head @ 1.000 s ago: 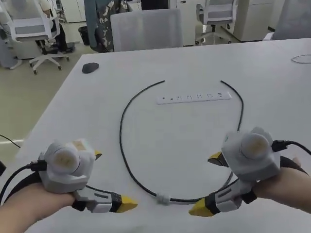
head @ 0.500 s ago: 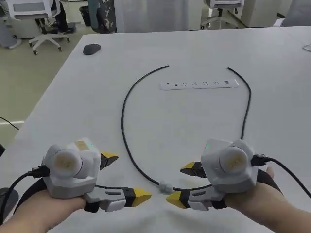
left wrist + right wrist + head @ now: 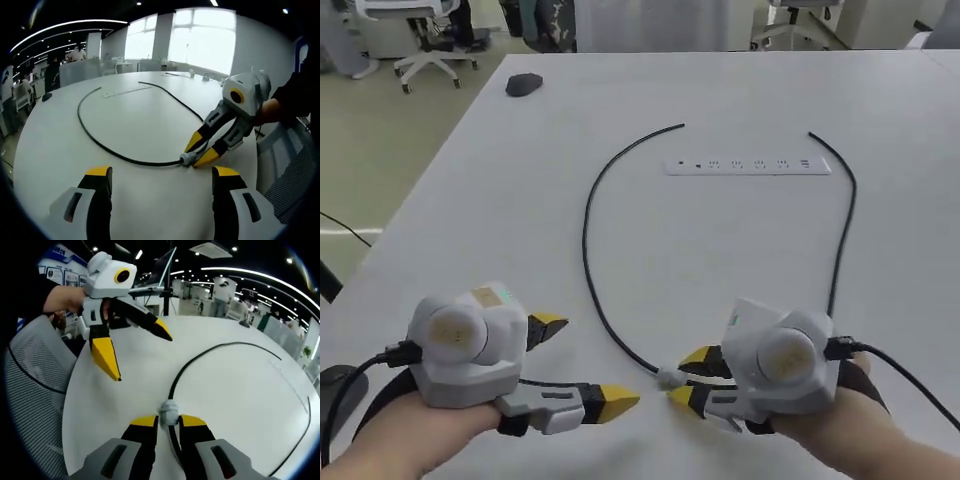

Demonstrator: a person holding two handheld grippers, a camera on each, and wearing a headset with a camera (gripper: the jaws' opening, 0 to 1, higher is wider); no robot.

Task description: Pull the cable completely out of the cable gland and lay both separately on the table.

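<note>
Cable (image 3: 588, 230) loops across the desk (image 3: 720, 250), cable gland (image 3: 667, 378) threaded on its near bend, where the right hand-held gripper (image 3: 686, 378) straddles it beside the gland, jaws not yet clamped, and the left hand-held gripper (image 3: 592, 362) sits spread and empty nearby, seemingly ready to anchor the pull

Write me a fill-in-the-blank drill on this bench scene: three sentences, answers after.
1. The right gripper straddles the black cable just behind the pale ___.
2. The left gripper holds ___.
3. The white power strip lies between the cable's two ___.

Missing words: gland; nothing; ends.
</note>
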